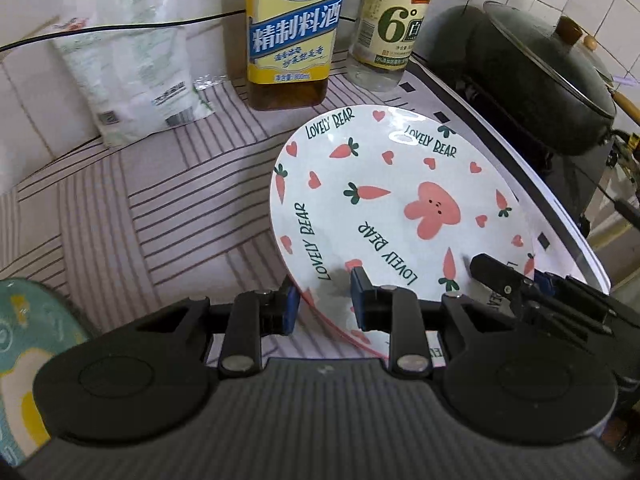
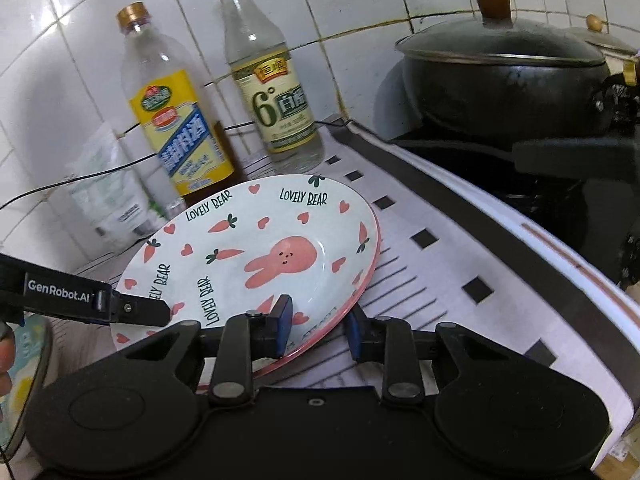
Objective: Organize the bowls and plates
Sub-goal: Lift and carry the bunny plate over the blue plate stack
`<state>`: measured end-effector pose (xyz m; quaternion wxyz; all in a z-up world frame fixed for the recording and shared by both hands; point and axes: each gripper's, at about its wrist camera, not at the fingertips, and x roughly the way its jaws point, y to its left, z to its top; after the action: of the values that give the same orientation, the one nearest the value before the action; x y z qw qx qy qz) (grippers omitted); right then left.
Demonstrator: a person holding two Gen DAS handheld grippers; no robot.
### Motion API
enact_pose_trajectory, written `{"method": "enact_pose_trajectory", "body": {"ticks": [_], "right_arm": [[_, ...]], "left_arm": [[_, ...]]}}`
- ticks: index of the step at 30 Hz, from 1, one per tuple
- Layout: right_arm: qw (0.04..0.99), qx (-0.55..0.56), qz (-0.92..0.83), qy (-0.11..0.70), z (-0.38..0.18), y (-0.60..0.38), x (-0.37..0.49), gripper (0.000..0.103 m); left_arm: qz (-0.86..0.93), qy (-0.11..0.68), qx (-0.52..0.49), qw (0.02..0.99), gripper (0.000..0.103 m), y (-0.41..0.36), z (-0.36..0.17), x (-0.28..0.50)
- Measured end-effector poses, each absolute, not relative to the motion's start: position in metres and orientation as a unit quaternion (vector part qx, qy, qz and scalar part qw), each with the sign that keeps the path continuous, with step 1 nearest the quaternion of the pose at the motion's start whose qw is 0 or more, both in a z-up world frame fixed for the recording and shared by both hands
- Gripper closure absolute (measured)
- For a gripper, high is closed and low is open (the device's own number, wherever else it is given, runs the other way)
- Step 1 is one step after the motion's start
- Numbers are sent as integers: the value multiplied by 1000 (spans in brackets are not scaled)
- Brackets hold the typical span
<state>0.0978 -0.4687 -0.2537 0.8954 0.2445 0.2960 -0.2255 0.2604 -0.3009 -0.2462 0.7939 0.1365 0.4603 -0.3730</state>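
Between the two pads of each tool sits the rim of the bunny plate (image 1: 384, 200). The left tool (image 1: 326, 300) is clenched on its near edge, and the right tool (image 2: 318, 330) is clenched on the rim too. The plate tilts up over the striped surface (image 1: 140, 208). Behind it stand a yellow-label bottle (image 2: 176, 128) with brown liquid low inside and a clear bottle (image 2: 276, 92). A lidded black pot (image 2: 504, 80) sits to the right.
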Motion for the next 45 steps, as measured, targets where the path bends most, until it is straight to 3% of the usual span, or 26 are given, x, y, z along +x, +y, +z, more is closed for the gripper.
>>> {"method": "enact_pose_trajectory", "body": {"ticks": [22,35,45], "right_arm": [[927,237,-127,260,-227,-423,70,70],[943,191,-46,268,-184,-380,89,70],[942,176,23,284,-183,-341,116,70]], "left_arm": [[-351,391,121,842,78,-212,-204,206],[-307,398,50,863,78,-132,-178,195],[-260,420,13,870,78,-78,-185,201]]}}
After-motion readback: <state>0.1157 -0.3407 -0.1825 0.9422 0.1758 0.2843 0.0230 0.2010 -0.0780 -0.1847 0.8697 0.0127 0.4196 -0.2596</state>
